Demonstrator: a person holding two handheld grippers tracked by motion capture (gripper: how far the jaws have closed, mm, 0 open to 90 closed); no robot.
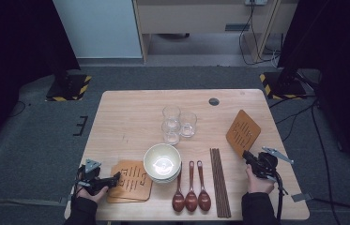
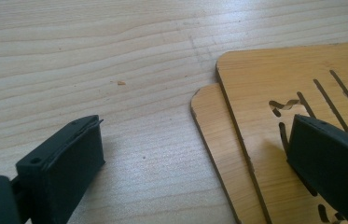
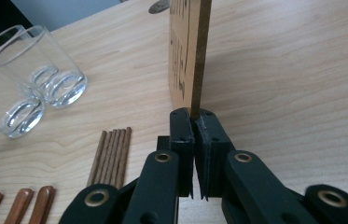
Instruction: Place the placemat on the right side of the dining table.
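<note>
The right gripper [image 3: 194, 116] has its jaws pinched tight on the near edge of a thin wooden mat [image 3: 195, 51], which stands on edge in the right gripper view, a cut-out pattern showing on its flat face. In the high view this mat [image 1: 243, 132] is a rounded square of light brown wood with slots cut through it, tilted over the right part of the table [image 1: 130, 117], near the right edge, with the right gripper [image 1: 248, 158] at its near corner.

The left gripper [image 1: 114, 177] has its jaws spread wide with nothing between them. One jaw is over bare wood, the other over the top one of two stacked mats [image 2: 302, 93] that lie flat near the front left corner. These two mats [image 1: 133, 180] have the same slotted look.

Left of the held mat lie a bundle of dark chopsticks [image 1: 220, 180], three brown spoons [image 1: 191, 187] and a stack of pale bowls [image 1: 163, 163]. Three clear glasses [image 1: 178, 123] stand towards the middle of the far side. Bare surface lies along the far edge and down the left side, and between the chopsticks and the right edge.
</note>
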